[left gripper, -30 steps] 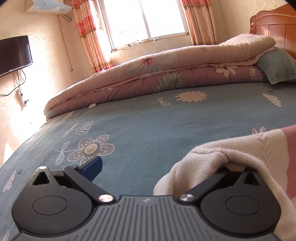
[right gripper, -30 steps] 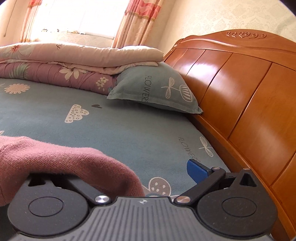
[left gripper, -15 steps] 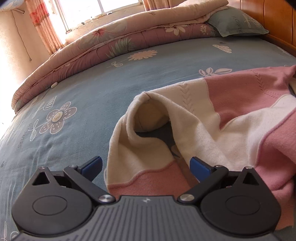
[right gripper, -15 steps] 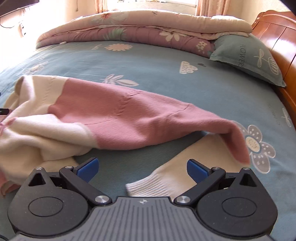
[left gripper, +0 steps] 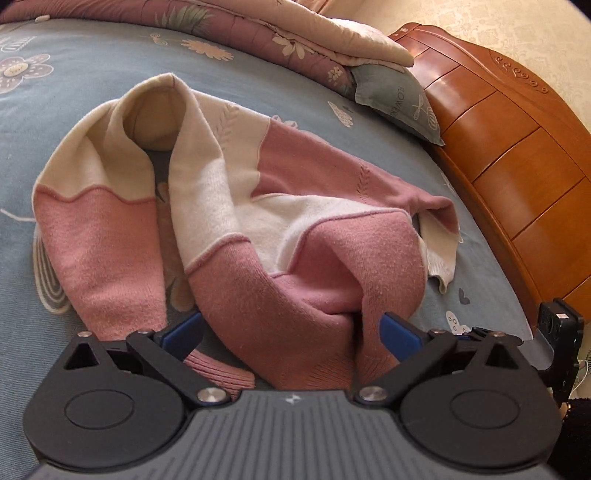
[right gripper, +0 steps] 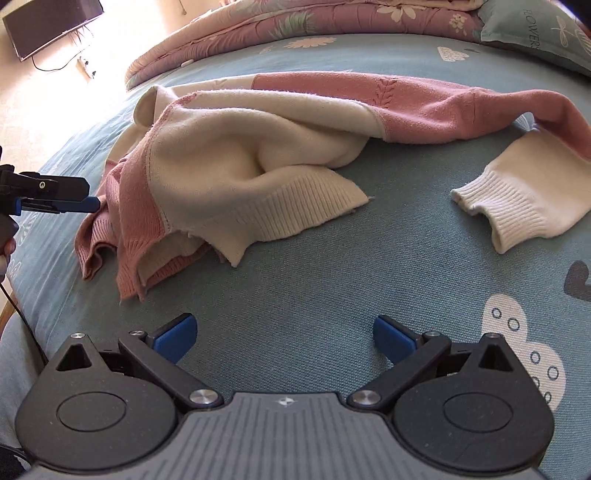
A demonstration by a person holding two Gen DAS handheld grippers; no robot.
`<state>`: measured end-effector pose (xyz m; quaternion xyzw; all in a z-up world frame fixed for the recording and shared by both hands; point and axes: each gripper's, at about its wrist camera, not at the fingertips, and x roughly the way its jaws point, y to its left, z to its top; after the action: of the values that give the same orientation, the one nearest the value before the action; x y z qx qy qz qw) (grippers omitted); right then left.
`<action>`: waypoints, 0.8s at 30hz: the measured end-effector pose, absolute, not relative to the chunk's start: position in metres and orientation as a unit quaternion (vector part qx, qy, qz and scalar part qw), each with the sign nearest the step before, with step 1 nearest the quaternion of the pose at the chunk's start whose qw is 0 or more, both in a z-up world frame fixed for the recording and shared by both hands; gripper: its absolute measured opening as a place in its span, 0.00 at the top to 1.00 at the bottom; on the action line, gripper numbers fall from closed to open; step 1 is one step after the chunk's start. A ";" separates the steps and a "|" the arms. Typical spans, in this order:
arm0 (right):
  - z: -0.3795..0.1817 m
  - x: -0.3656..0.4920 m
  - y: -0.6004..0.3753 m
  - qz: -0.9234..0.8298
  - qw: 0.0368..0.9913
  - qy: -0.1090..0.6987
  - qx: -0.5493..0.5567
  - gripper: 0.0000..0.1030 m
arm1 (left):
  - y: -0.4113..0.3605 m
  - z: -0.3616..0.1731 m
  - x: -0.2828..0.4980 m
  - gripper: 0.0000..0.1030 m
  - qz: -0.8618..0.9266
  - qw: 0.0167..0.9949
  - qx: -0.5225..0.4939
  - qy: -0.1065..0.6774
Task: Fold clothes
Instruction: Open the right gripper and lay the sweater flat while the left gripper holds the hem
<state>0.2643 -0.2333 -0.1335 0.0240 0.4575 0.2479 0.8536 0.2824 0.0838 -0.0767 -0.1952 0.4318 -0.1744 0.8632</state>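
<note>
1. Both tongs stand wide with nothing clamped. The left gripper (left gripper: 290, 330) has its blue pads spread to either side of the sweater's pink ribbed hem, with cloth lying between them but not pinched. The right gripper (right gripper: 282, 338) hovers over bare sheet, its pads apart and well clear of any cloth.

2. The sweater (right gripper: 236, 147), a pink and cream knit, lies rumpled on the blue bedsheet (right gripper: 332, 288). In the right wrist view it spreads from 9 o'clock across to 2 o'clock. Its body is bunched and partly turned over, so the cream inner side and seam show, and the ribbed hem corner (right gripper: 295, 218) points toward 5 o'clock.

3. One sleeve runs out to 2 o'clock and doubles back, with its cream ribbed cuff (right gripper: 517, 206) resting flat on the sheet, apart from the body.

4. In the left wrist view the other sleeve (left gripper: 99, 206) loops from 9 o'clock up to 11 o'clock and back down, with bare sheet showing inside the loop.

5. My judgement is that the fold has not begun. No neat crease or stacked layer is visible, and the garment still needs spreading flat, sleeves straightened and brought in, then the body folded.

6. Beyond the sweater, a folded quilt (left gripper: 280, 40) lies at 12 o'clock, a grey-green pillow (left gripper: 395, 99) at 1 o'clock, and a wooden headboard (left gripper: 498, 155) at 2 o'clock. A wall screen (right gripper: 48, 26) hangs at 10 o'clock in the right wrist view.
</note>
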 end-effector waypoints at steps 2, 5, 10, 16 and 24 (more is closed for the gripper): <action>-0.134 0.264 -0.235 0.242 0.856 0.455 0.032 0.00 | 0.084 -0.088 0.285 0.02 -0.173 0.855 -0.214 0.439; -0.135 0.262 -0.236 0.231 0.865 0.444 0.037 0.00 | 0.089 -0.106 0.289 0.02 -0.173 0.838 -0.264 0.445; -0.141 0.258 -0.247 0.222 0.883 0.407 0.076 0.00 | 0.104 -0.121 0.291 0.01 -0.181 0.819 -0.346 0.420; -0.145 0.262 -0.269 0.224 0.879 0.388 0.165 0.00 | 0.121 -0.123 0.299 0.04 -0.163 0.805 -0.383 0.423; -0.147 0.259 -0.271 0.223 0.881 0.376 0.182 0.00 | 0.151 -0.071 0.282 0.05 -0.093 0.857 -0.309 0.401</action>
<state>0.2593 -0.2712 -0.1475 0.1818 0.3757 0.2231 0.8809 0.2820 0.1514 -0.0709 -0.3086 0.4011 -0.0931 0.8575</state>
